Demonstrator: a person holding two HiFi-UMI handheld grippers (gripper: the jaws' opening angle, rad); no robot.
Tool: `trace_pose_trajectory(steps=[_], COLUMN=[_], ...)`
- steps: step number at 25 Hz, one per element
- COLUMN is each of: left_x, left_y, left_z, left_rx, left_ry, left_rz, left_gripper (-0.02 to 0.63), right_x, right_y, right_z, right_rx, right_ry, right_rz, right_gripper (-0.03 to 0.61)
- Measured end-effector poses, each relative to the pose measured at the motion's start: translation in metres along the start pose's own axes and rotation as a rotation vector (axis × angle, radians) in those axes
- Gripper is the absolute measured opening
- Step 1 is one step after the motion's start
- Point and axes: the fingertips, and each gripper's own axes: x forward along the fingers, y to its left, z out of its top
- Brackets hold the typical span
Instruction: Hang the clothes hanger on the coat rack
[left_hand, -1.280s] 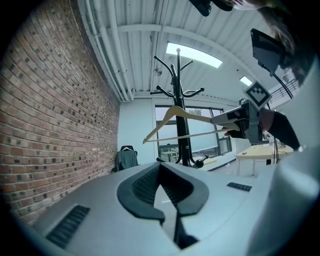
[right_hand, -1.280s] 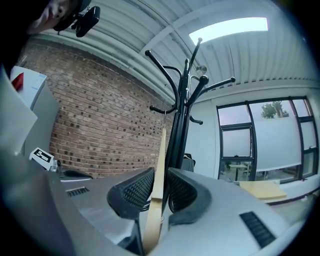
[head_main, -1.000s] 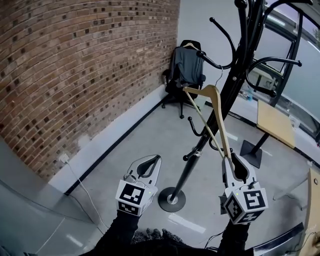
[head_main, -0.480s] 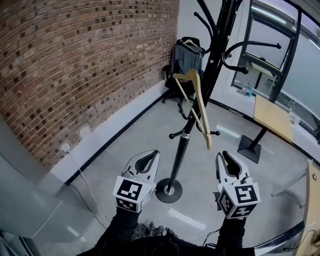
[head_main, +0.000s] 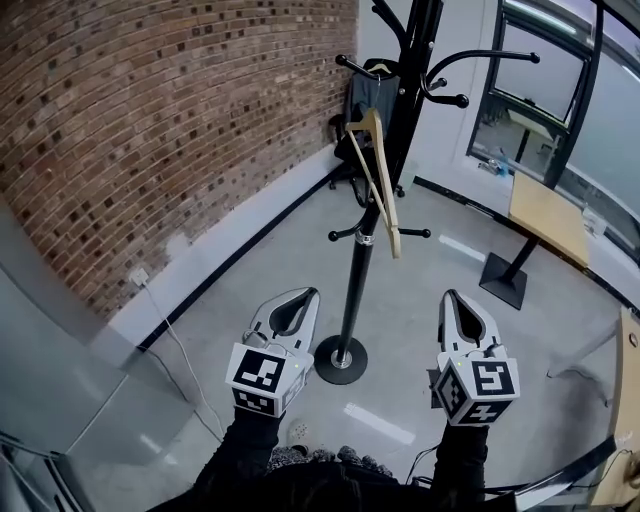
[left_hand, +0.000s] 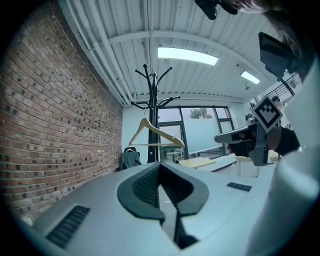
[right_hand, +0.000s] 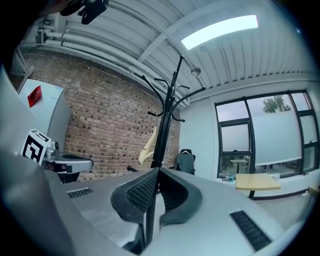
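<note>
No legible text, brand, number or sign is shown in any view. Black-and-white square code patterns are carried on the left cube (head_main: 262, 378) of the left tool (head_main: 290, 312) and on the right cube (head_main: 478, 384) of the right tool (head_main: 463, 315); no letters or digits are contained in them. A red label (right_hand: 34, 95) is fixed to a white cabinet (right_hand: 50, 117) in the right gripper view; its print is too small to be read.
</note>
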Motion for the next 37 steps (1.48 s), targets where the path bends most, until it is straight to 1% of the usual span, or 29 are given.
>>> trace_pose_trajectory(steps=[3, 8, 15, 24, 29, 37], left_x=[-0.003, -0.004, -0.004, -0.003, -0.005, -0.003], left_y=[-0.008, -0.018, -0.023, -0.019, -0.016, -0.008], left_z=[0.003, 0.007, 0.012, 0.015, 0.01, 0.003], left_rx=[-0.002, 0.002, 0.009, 0.012, 0.015, 0.026], left_ry=[-0.001, -0.004, -0.002, -0.001, -0.003, 0.015], left_rz=[0.004, 0.004, 0.002, 0.004, 0.011, 0.019], left_gripper=[0.006, 0.006, 0.006, 0.006, 0.006, 0.006], right_x=[-0.008, -0.016, -0.019, -0.017, -0.016, -0.012], right_y=[-0.002, -0.011, -0.008, -0.005, -0.004, -0.017], right_z=[-0.002, -0.005, -0.013, -0.012, -0.015, -0.012], right_rx=[-0.003, -0.016, -0.027, -0.034, -0.035, -0.027], right_ry=[-0.012, -0.008, 0.04, 0.059, 0.058, 0.067], right_rz=[0.009, -0.014, -0.001, 0.004, 0.0, -0.034], right_gripper=[0.011, 0.009, 0.009, 0.009, 0.009, 0.009])
